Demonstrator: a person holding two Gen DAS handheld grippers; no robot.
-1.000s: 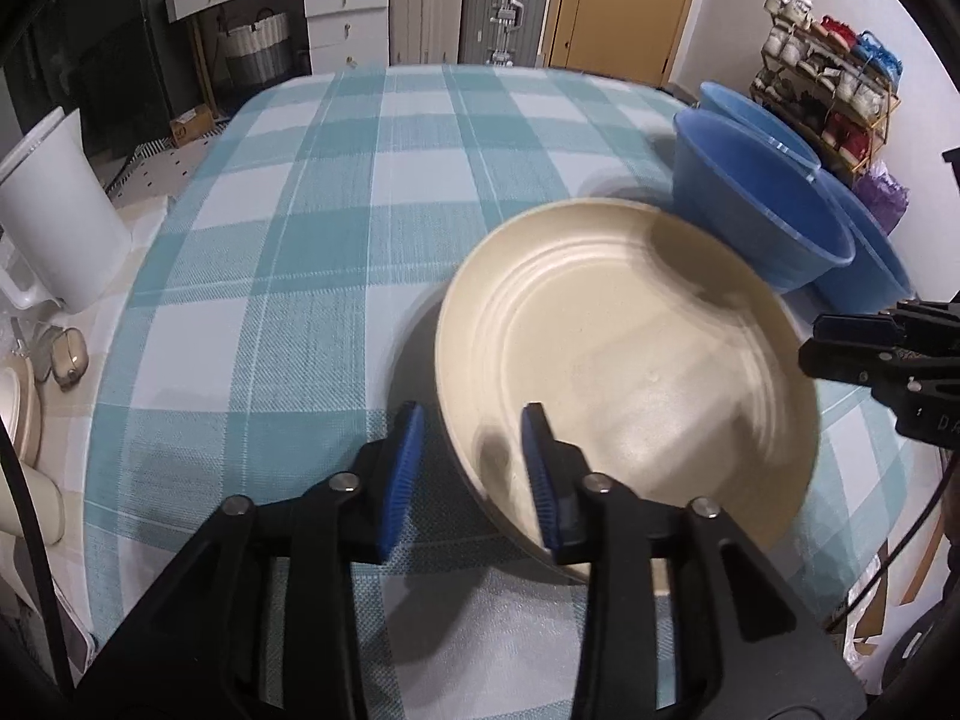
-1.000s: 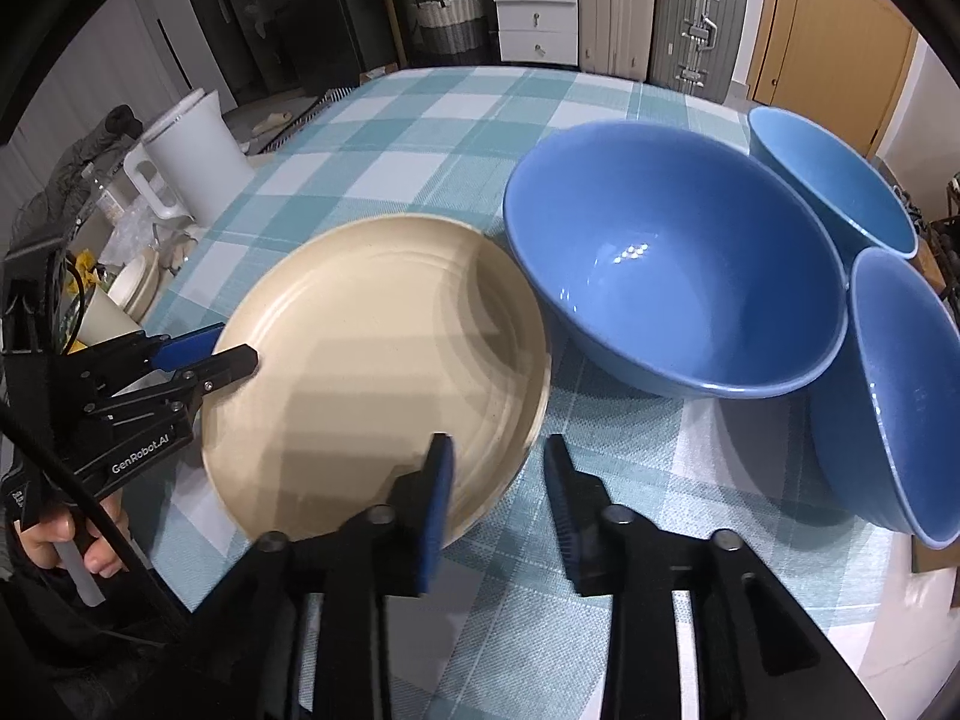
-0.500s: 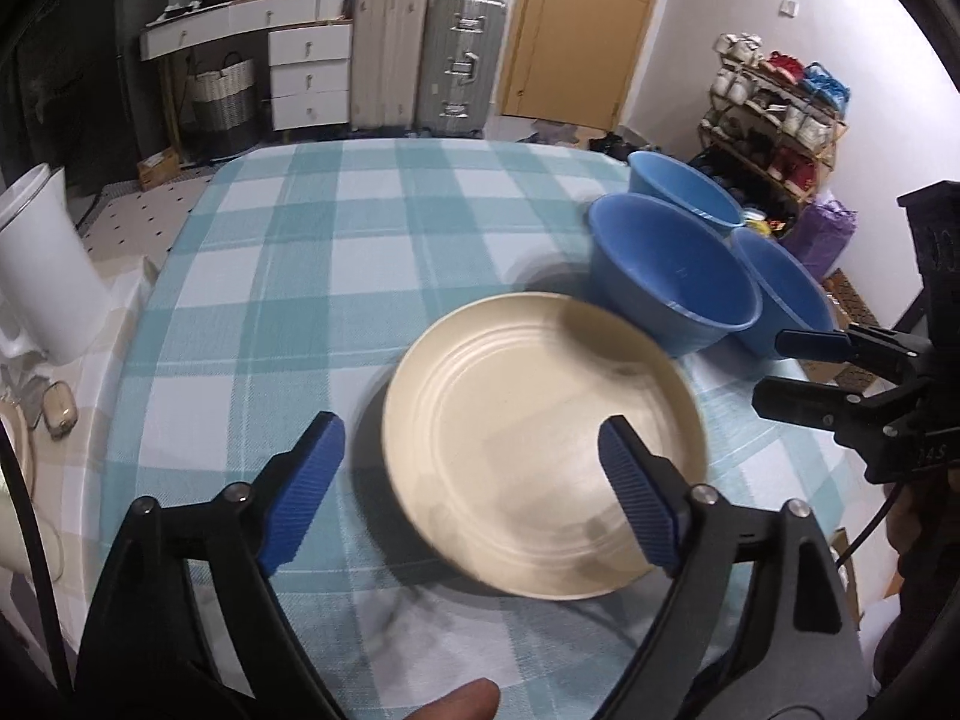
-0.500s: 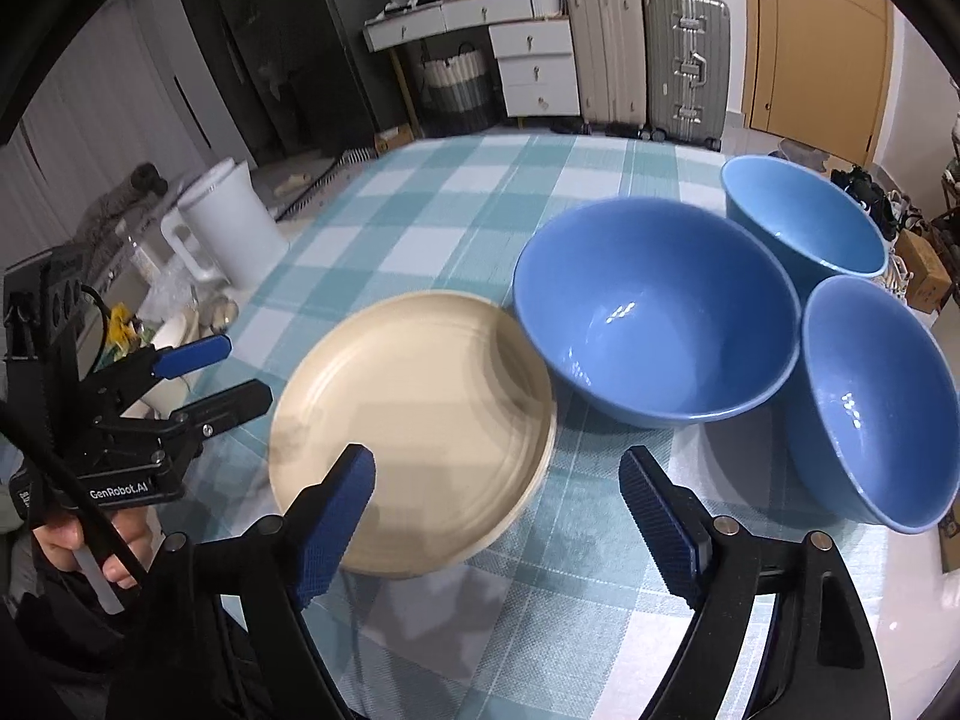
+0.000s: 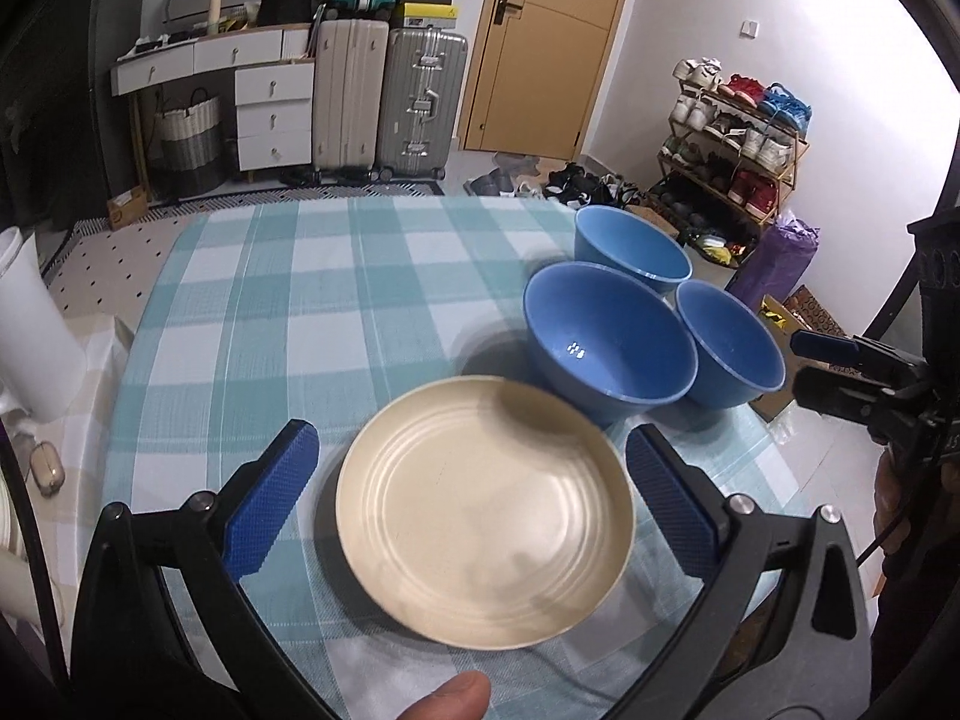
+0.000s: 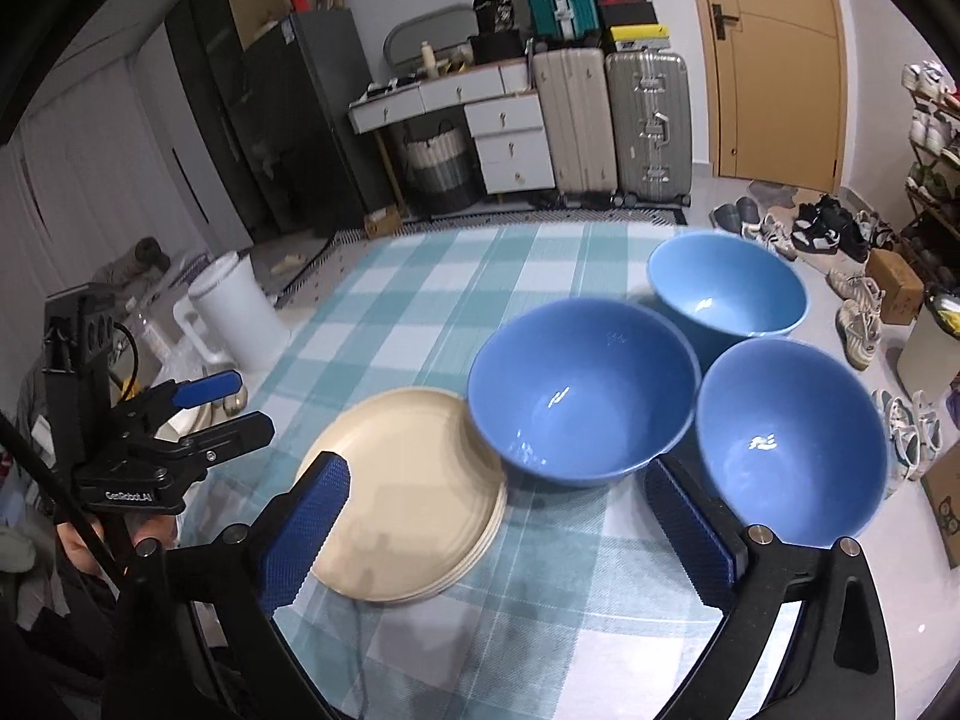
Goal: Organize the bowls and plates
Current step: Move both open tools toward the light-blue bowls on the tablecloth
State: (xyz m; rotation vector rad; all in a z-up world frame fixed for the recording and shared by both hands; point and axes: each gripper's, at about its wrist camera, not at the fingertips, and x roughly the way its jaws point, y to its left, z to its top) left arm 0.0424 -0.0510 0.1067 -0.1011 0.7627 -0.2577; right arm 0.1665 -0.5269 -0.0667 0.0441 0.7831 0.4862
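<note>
Checked tablecloth (image 5: pixel 270 324): cream plate (image 5: pixel 485 534) flat below left tongs (image 5: pixel 471 507), right tongs (image 6: pixel 498 531); both opening wide, empty.

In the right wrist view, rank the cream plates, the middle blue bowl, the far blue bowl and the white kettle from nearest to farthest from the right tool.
1. Cream plates, left, just beyond the right tool.
2. Middle blue bowl, ahead, centre.
3. Far blue bowl, behind it, right.
4. White kettle, far left at the table edge; too close to the far bowl to rank firmly.
</note>
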